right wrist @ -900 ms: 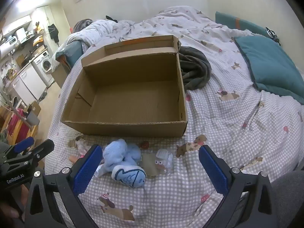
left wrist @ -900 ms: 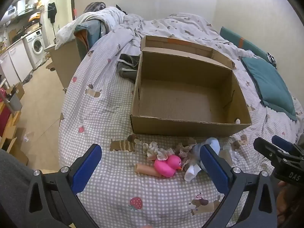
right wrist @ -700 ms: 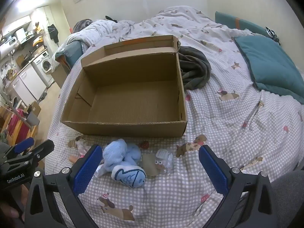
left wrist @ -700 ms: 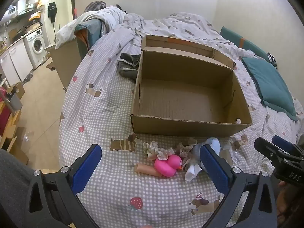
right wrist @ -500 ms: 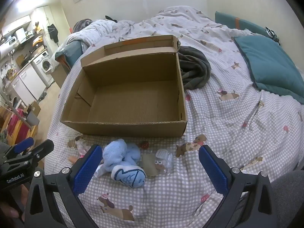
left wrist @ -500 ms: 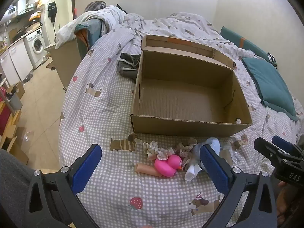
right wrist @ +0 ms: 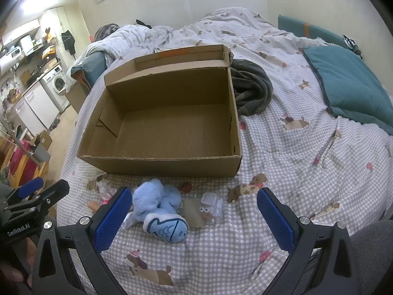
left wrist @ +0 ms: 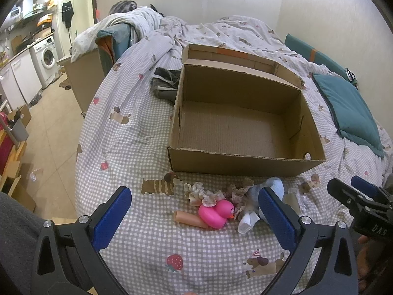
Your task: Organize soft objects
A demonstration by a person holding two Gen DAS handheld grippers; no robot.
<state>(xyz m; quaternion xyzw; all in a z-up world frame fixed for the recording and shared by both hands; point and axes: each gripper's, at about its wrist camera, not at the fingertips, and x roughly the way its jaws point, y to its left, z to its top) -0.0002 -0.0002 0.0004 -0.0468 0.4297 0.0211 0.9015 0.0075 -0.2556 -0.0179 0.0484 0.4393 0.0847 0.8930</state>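
Observation:
An open, empty cardboard box (left wrist: pixel 245 164) (right wrist: pixel 159 166) sits on the checked bedspread. In front of it lies a small pile: a pink rubber duck (left wrist: pixel 216 212), a peach tube (left wrist: pixel 186 218), frilly cloth bits (left wrist: pixel 203 194), a light-blue plush (right wrist: pixel 157 201) (left wrist: pixel 275 184) with a blue fish toy (right wrist: pixel 167 228), and a small clear packet with googly eyes (right wrist: pixel 208 204). My left gripper (left wrist: pixel 194 218) is open and empty, just short of the duck. My right gripper (right wrist: pixel 191 218) is open and empty, hovering near the plush.
A dark grey garment (right wrist: pixel 250 91) (left wrist: pixel 164 83) lies beside the box's far end. A teal cushion (right wrist: pixel 348 83) (left wrist: pixel 346 108) lies on the right. A heaped duvet (left wrist: pixel 137 24) is at the bed's far end. The bed's left edge drops to a tiled floor with a washing machine (left wrist: pixel 46 59).

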